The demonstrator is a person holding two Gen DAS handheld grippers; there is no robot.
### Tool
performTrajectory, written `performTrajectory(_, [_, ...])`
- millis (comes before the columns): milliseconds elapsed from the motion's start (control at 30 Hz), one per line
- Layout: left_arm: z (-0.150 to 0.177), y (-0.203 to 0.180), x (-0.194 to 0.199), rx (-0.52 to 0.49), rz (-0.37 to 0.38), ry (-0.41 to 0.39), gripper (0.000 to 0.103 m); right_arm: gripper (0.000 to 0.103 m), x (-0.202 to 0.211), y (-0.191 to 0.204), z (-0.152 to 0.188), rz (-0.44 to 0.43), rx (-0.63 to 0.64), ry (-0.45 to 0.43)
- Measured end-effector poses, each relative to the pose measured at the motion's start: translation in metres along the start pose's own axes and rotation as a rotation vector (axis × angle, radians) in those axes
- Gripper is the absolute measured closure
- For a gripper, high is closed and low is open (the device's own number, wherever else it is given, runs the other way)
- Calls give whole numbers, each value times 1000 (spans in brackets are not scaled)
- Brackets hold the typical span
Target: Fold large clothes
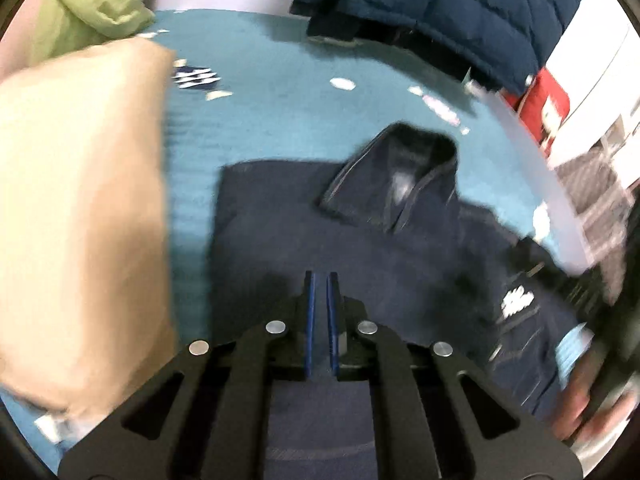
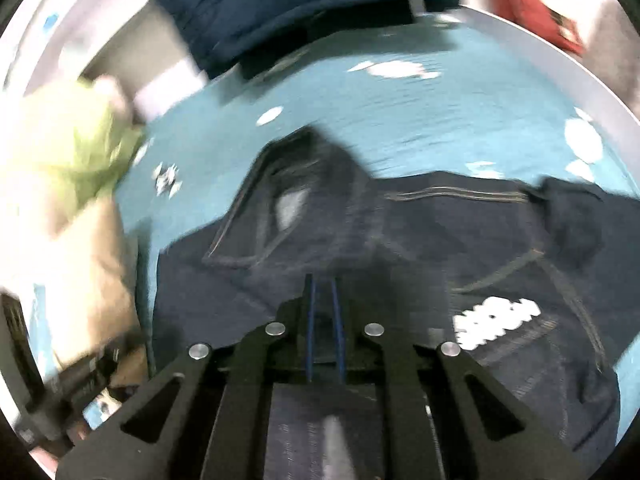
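A teal bedsheet with white patches covers the work surface. On it lies a dark navy hoodie, hood at 12 o'clock and a white logo at 3 o'clock. The left gripper hovers over its body, blue pads nearly together, nothing visibly between them. The right gripper is also closed to a narrow gap; whether cloth is pinched cannot be told through the blur. A tan pillow sits at 9 o'clock, a green garment at 11, a blue puffer jacket at 1.
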State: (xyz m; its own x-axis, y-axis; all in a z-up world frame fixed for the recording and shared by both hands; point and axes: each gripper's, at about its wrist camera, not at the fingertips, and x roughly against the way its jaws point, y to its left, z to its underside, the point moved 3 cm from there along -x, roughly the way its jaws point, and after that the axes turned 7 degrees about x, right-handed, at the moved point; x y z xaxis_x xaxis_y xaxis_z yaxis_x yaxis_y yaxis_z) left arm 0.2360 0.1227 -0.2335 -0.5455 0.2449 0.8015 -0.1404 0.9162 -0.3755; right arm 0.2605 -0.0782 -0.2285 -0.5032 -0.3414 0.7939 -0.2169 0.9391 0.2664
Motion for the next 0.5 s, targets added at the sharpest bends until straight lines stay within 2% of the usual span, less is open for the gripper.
performTrajectory(67, [-10, -4, -16, 21, 22, 8, 97, 95, -29, 16, -2, -72, 9, 57])
performTrajectory(100, [-14, -4, -26, 28, 37, -2, 97, 95, -47, 21, -3, -86, 11, 88])
performTrajectory(133, [-15, 0, -39, 36, 20, 13, 97, 95, -62, 23, -5, -82, 16, 110])
performTrajectory(167, [-15, 5, -50, 45, -11, 32, 97, 96, -81, 20, -1, -31, 24, 152])
performTrajectory(200, [-12, 19, -70, 64, -105, 65, 99, 103, -94, 13, 2, -6, 16, 189])
performTrajectory(233, [-10, 28, -81, 72, -150, 75, 102, 103, -95, 3, 4, -65, -28, 188])
performTrajectory(267, [-8, 36, -85, 82, -108, 68, 101, 103, -91, -2, 4, -87, -53, 188])
performTrajectory(300, [-8, 44, -80, 98, -61, 58, 101, 103, -82, -12, 4, -71, -55, 187])
performTrajectory(333, [-9, 49, -77, 105, -88, 53, 101, 103, -74, -18, 4, -53, -45, 176])
performTrajectory(400, [-13, 53, -72, 102, -105, 36, 100, 103, -60, -34, 5, -97, -50, 164])
performTrajectory(467, [-14, 55, -71, 105, -115, 30, 100, 103, -66, -48, 9, -98, -94, 188])
performTrajectory(500, [-16, 56, -70, 100, -155, 14, 100, 103, -66, -51, 9, -116, -140, 189])
